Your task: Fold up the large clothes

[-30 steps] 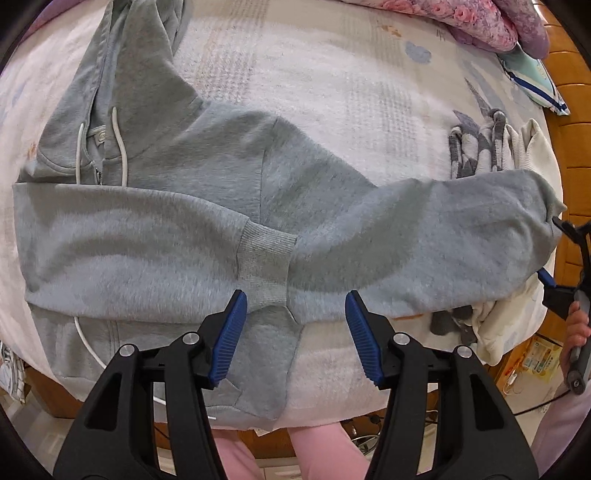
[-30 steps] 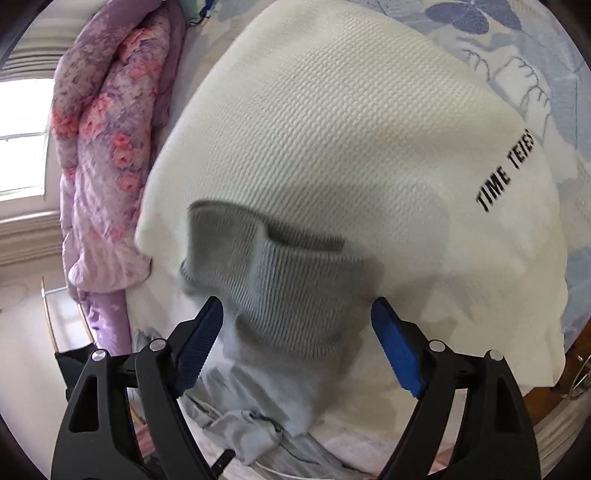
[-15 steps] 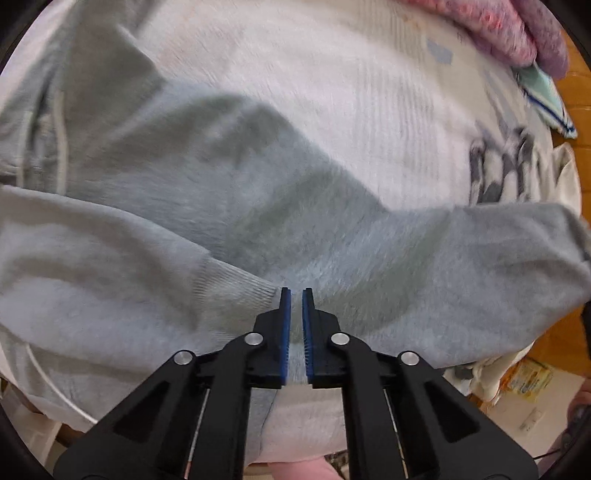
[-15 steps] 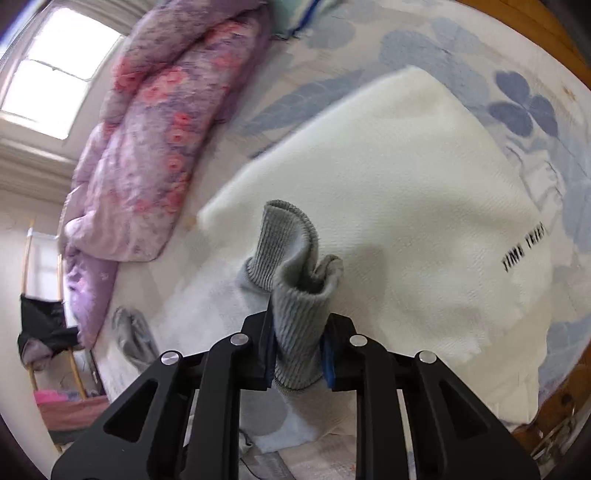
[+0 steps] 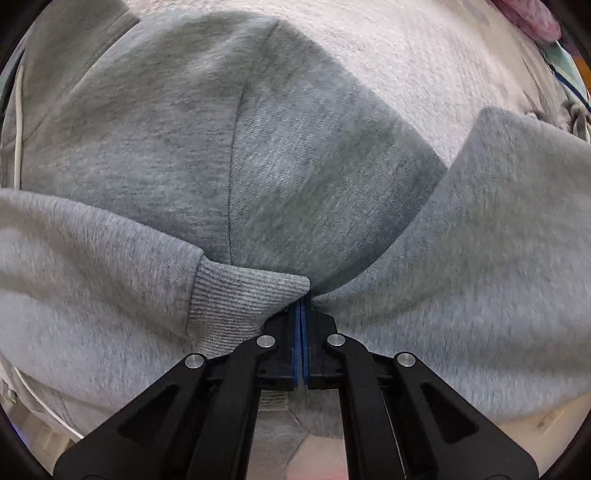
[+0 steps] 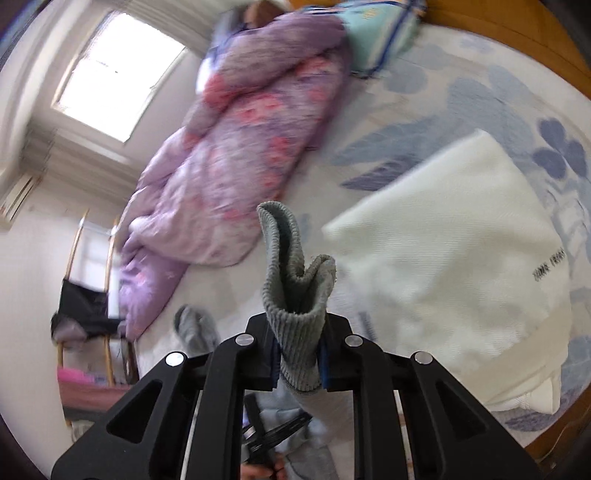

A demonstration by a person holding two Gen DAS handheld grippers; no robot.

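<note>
Right gripper, open a second ago, now clamps ribbed cuff lifted above bed; left gripper likewise closed on grey hoodie near hem, so sleeve fold-in can begin.

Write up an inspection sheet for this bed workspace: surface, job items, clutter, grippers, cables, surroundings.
Surface: bed sheet, pale with blue leaf print.
Job's things: grey hoodie spread out, one ribbed cuff folded across it; other cuff lifted.
Clutter: folded white garment; purple floral quilt; teal pillow.
Grippers: left gripper shut on hoodie fabric; right gripper shut on cuff.
Cables: nothing seen; only white drawstring.
Surroundings: window, wooden chair.
</note>
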